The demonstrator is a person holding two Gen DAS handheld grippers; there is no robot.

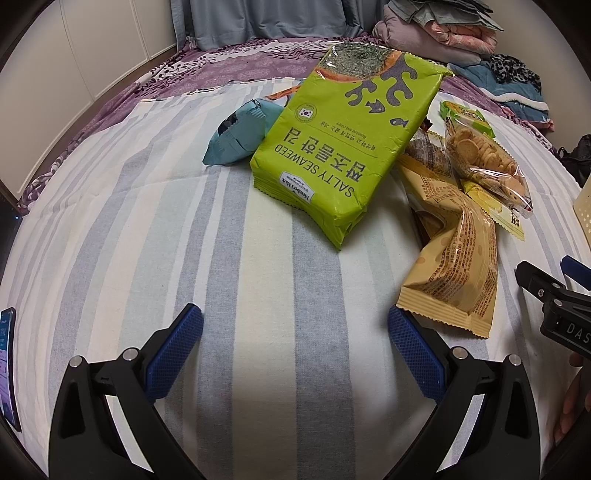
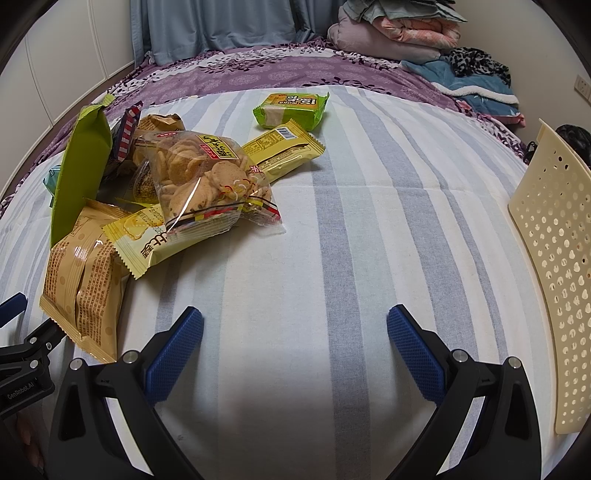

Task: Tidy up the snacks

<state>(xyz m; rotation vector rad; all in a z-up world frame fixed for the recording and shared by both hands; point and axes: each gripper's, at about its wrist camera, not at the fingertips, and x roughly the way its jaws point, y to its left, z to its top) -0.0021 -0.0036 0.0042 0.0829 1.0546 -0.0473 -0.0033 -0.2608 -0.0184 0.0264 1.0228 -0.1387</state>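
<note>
While both claws are being held released over the striped sheet (image 2: 332, 240), nothing is being gripped: left gripper (image 1: 295, 325) spread wide, right gripper (image 2: 295, 325) spread wide, each hovering apart from the snacks. Nearest the left gripper, a tan snack bag (image 1: 458, 266) is being seen lying flat, just right of its right finger. Beyond it, a clear bag of round crackers (image 2: 207, 177) is being propped on a yellow packet (image 2: 147, 240) and other packs. A lime seaweed pack (image 1: 343, 147) is leaning in the pile, with a teal pouch (image 1: 236, 136) touching its left side. Farther off, a small green pack (image 2: 291, 109) is lying alone. A cream perforated basket (image 2: 550, 258) is being seen at the right edge. Folded laundry (image 2: 399, 29) is stacked farthest back.
</note>
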